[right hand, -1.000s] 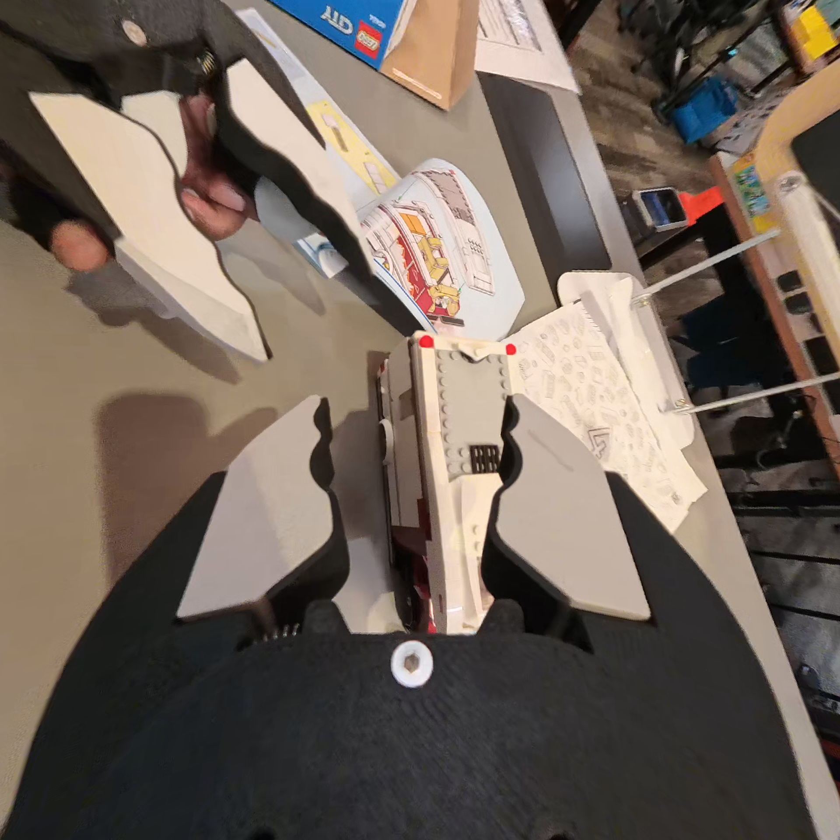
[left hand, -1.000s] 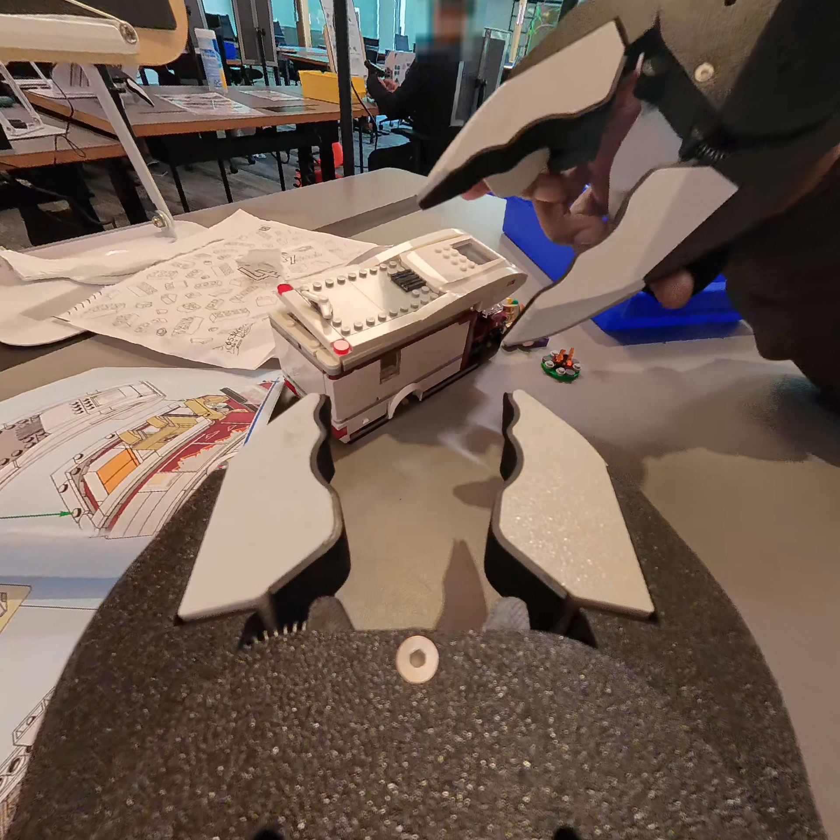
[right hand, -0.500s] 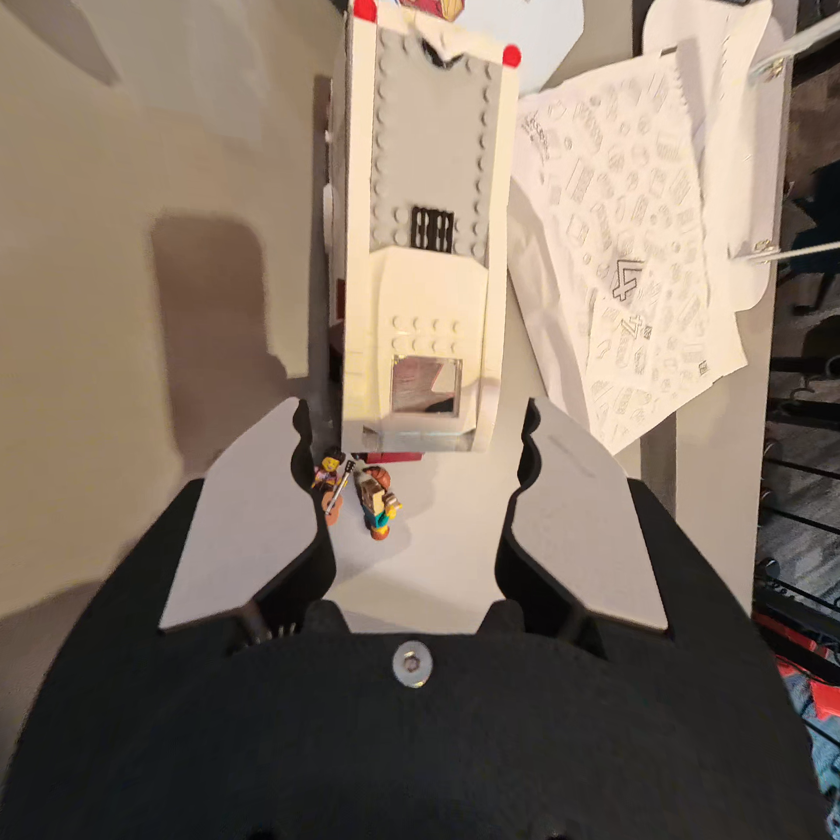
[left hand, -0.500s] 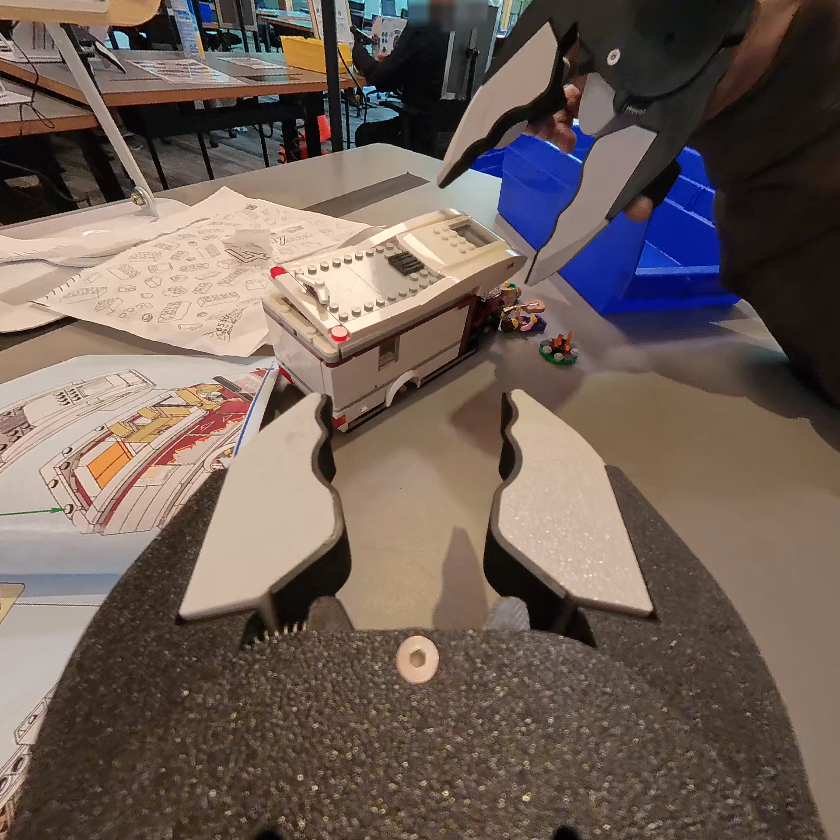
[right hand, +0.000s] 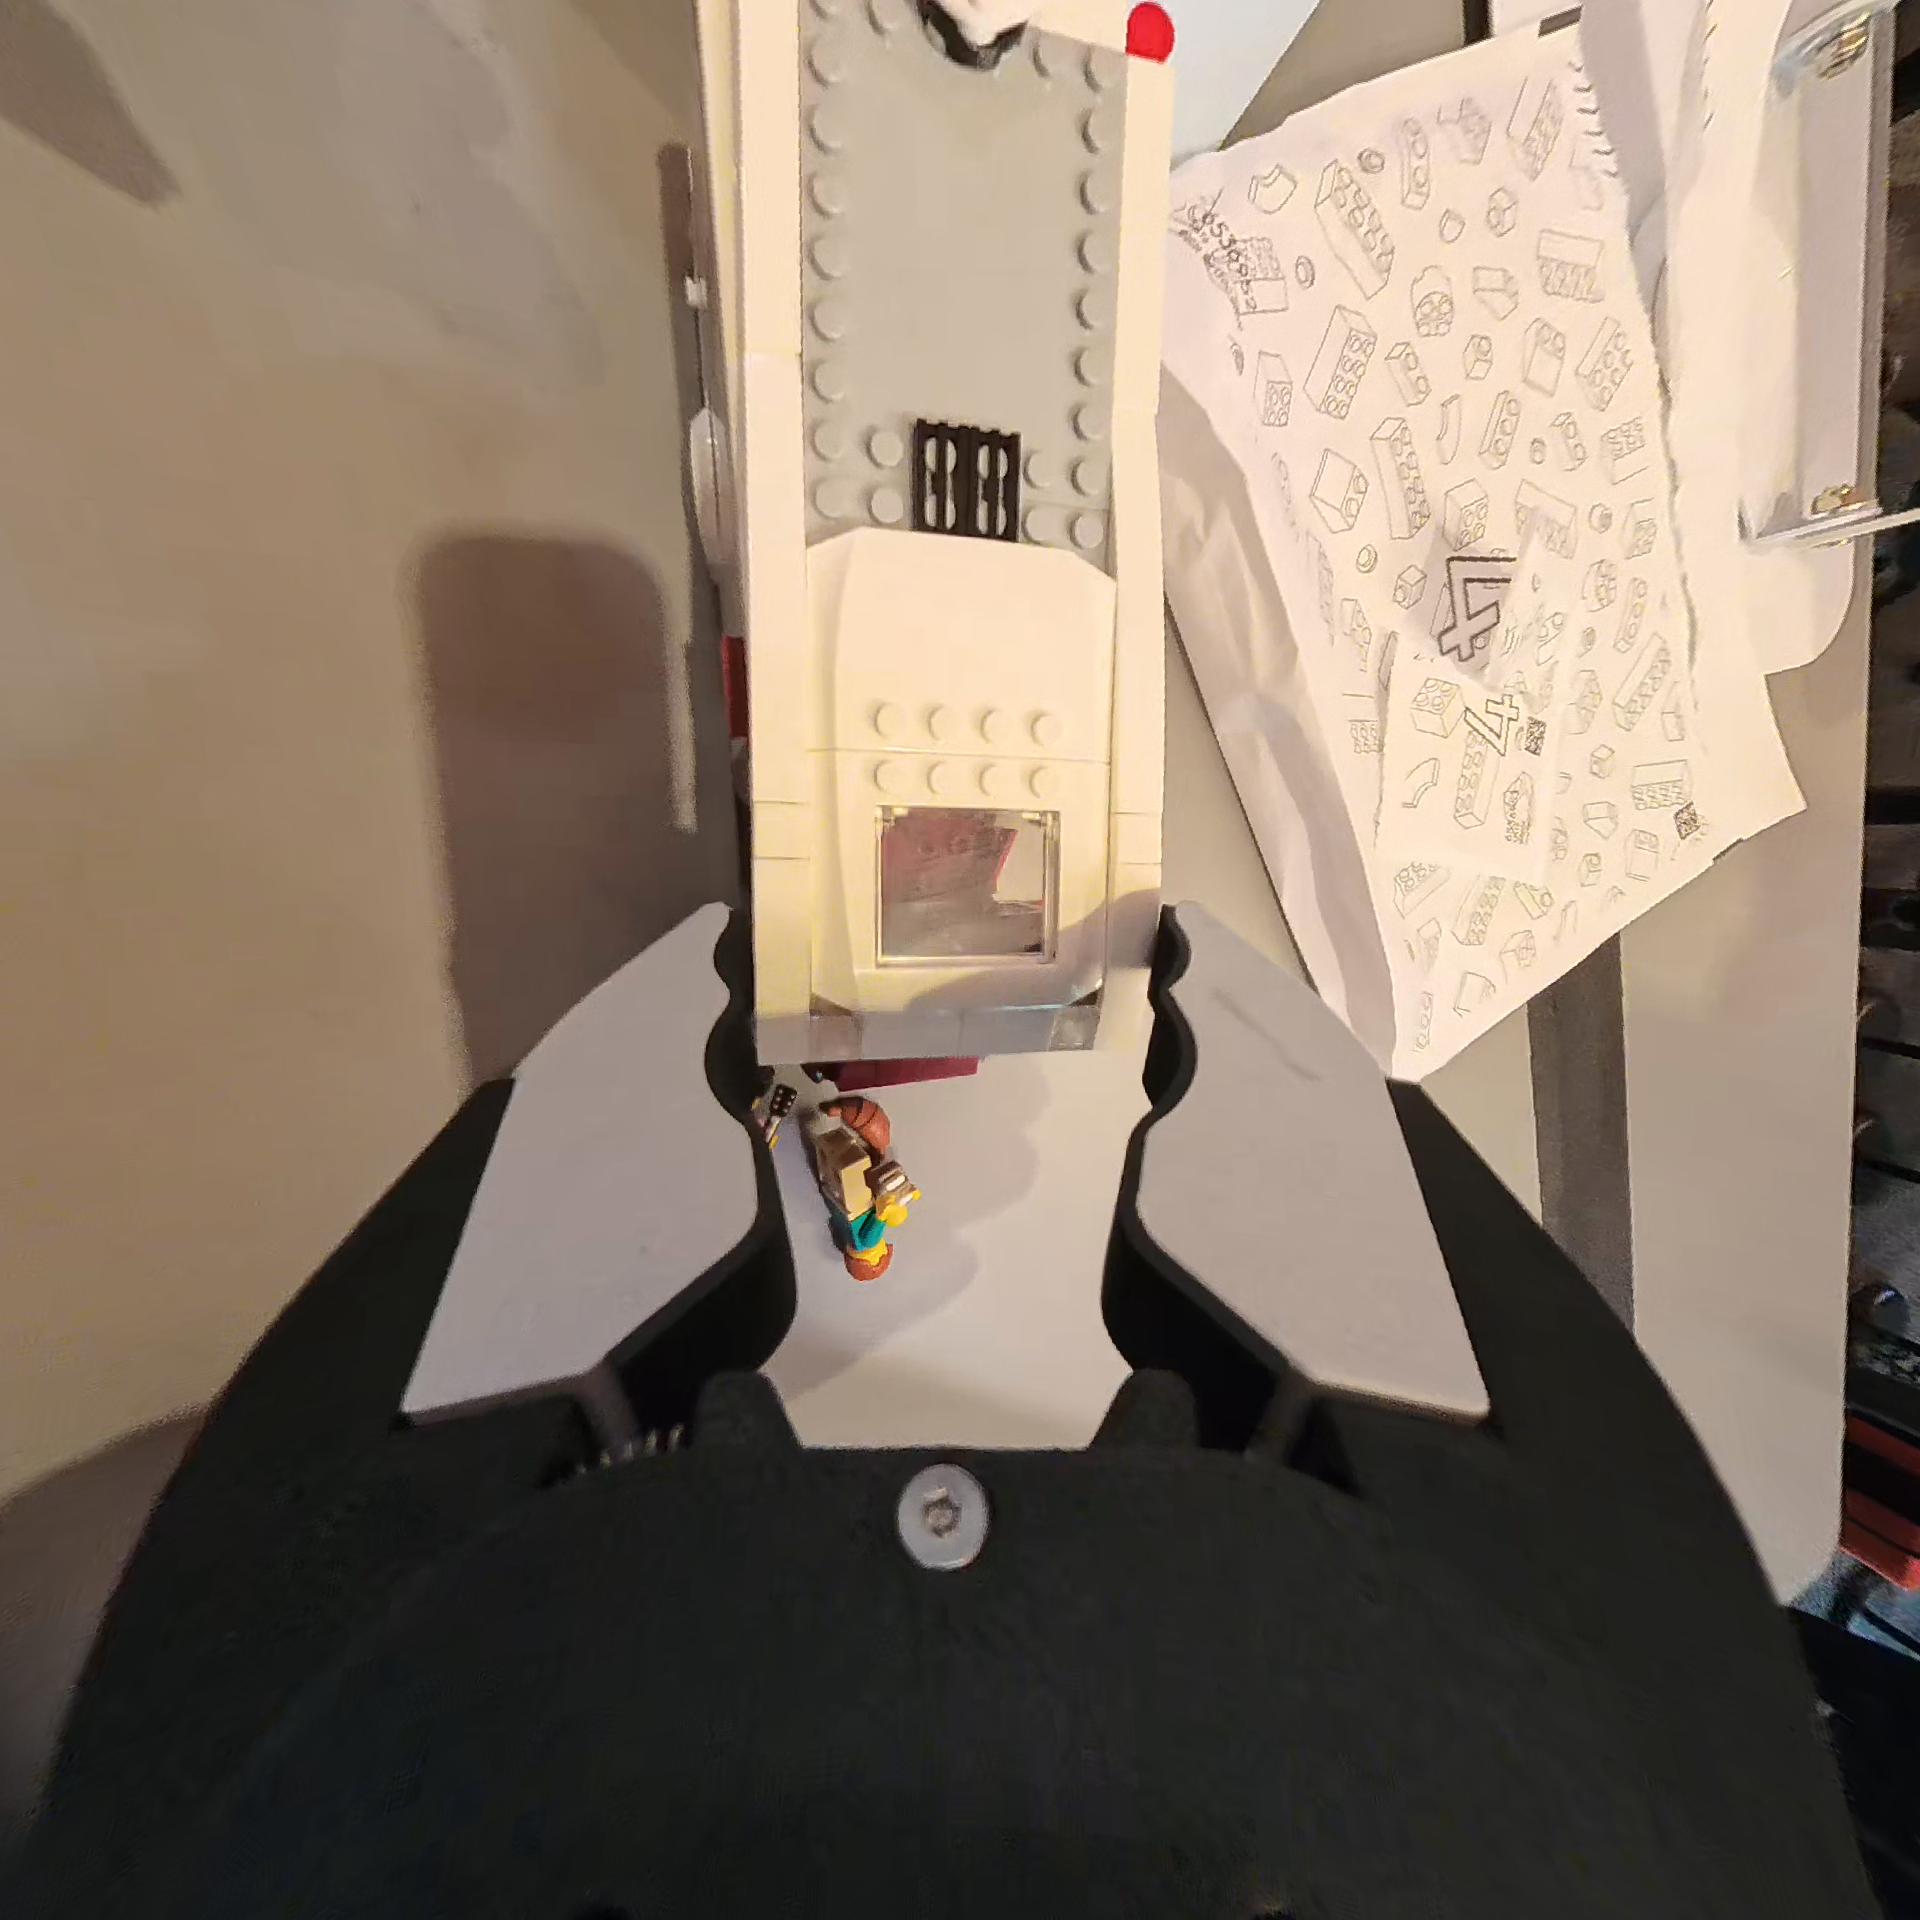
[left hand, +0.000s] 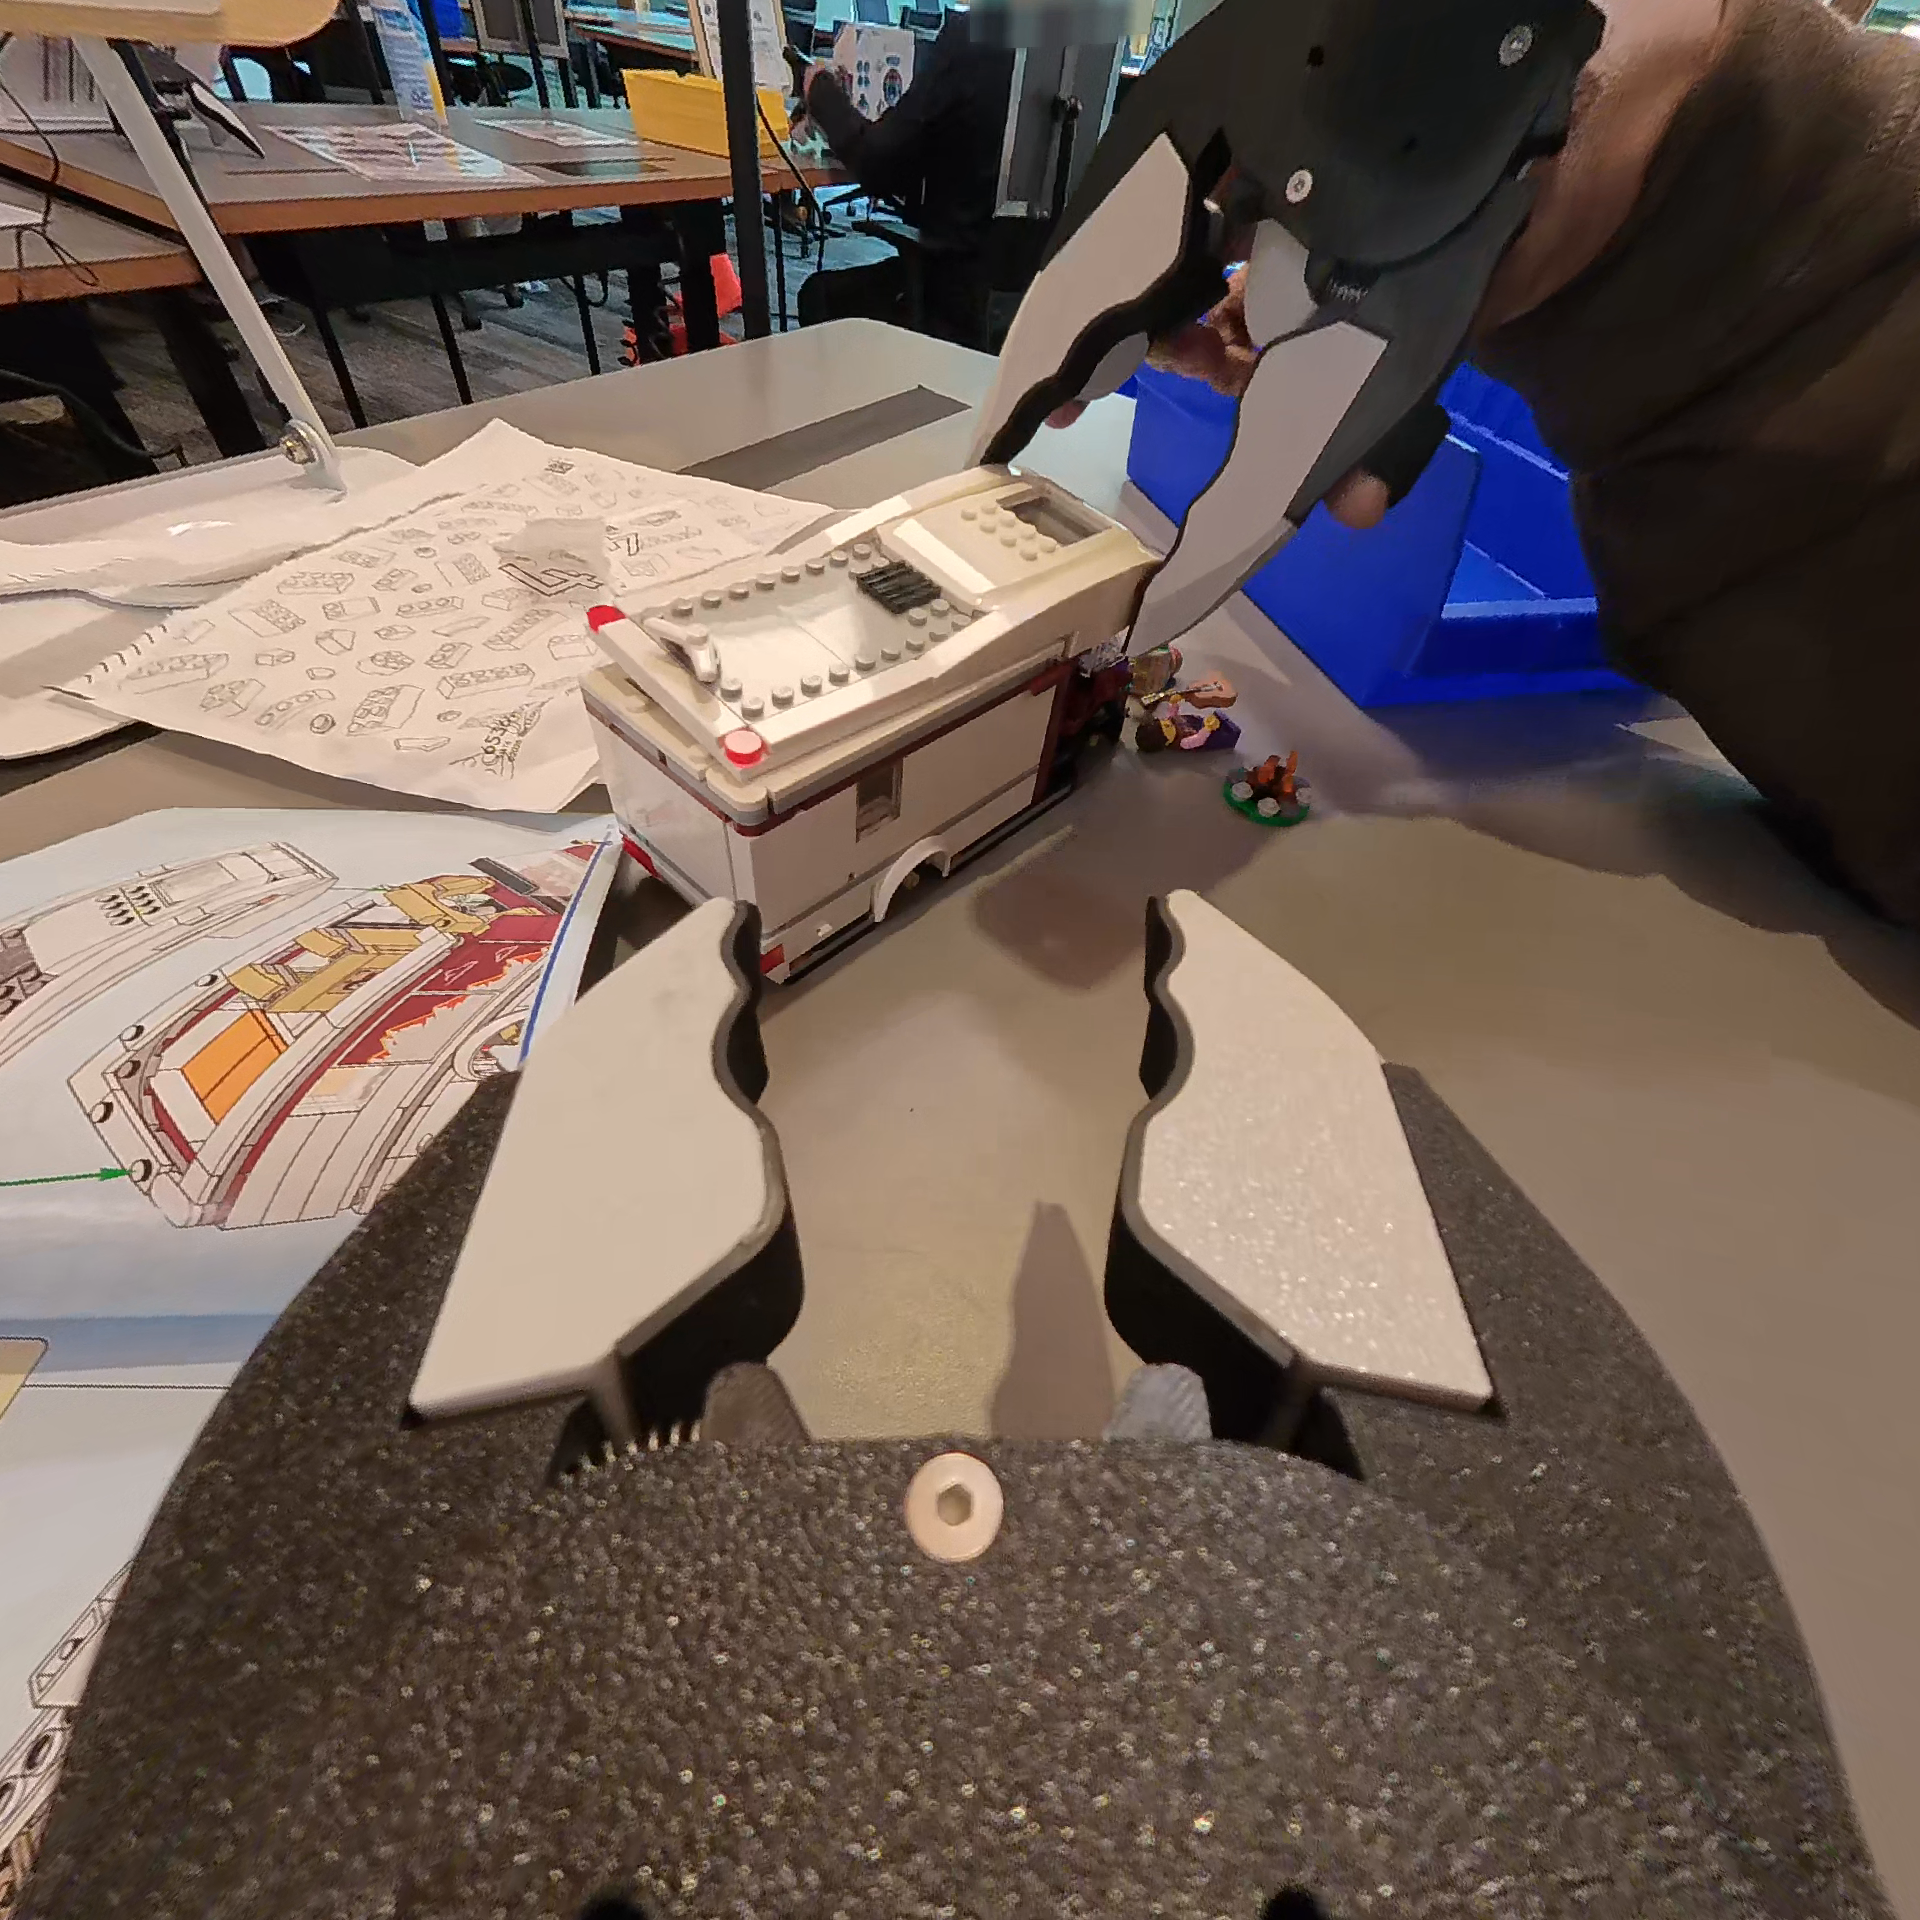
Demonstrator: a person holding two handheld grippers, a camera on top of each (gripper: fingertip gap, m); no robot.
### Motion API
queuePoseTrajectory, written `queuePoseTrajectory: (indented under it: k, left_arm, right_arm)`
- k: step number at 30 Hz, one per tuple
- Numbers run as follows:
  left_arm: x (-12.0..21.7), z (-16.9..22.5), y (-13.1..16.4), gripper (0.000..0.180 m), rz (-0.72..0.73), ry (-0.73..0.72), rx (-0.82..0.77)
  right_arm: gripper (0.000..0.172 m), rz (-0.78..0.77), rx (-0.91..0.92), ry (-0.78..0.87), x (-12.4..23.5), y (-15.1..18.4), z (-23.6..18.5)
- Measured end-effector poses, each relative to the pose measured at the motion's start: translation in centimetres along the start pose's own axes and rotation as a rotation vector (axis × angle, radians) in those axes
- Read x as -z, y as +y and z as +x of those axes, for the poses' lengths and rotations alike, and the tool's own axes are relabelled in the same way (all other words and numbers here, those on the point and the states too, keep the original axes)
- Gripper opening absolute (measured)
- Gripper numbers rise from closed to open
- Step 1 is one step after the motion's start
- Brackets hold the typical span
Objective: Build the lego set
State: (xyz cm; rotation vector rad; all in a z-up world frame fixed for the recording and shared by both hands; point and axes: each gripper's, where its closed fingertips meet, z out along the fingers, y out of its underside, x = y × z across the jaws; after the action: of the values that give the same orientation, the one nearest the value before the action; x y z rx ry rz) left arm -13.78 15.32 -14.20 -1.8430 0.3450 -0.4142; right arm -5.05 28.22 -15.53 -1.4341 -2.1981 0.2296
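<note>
On our left, an open instruction booklet [left hand: 260, 1039] lies outside the left fingers, with a printed sheet of brick outlines [left hand: 343, 644] beyond it. Our left gripper [left hand: 945, 925] hangs over the grey table [left hand: 1455, 1039] with its fingers spread and nothing between them. The white brick-built camper van [left hand: 831, 790] stands just past its left fingertip, apart from it. Farther along the van, our right gripper [right hand: 943, 935] comes down on the front end of the loose-looking roof [right hand: 956, 644]. One pad sits against each long edge, and they appear to be clamped on it. Below those fingers, toy figures [left hand: 1184, 707] lie at the van's nose, a small campfire piece [left hand: 1268, 790] sits beside them, and a blue bin [left hand: 1382, 582] stands beyond. We judge the van light, stiff and smooth-sided, yet fragile: studded plates can pop apart under a twist. The roof's straight side edges, or the body's flat walls low down, look to us like the safest places to hold.
</note>
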Motion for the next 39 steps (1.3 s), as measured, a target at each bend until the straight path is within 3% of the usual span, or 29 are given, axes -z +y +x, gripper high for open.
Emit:
queuePoseTrajectory:
  k: [15,39]
  left_arm:
    - [-0.1,0.3,0.1,0.071,-0.006,0.014,-0.005]
    - [0.0,0.2,0.1,0.071,-0.006,0.012,-0.006]
  right_arm:
    - [0.072,0.08,0.024,-0.015,-0.2,-1.0,0.2]
    - [0.089,0.131,0.054,-0.019,0.6,-2.6,-0.3]
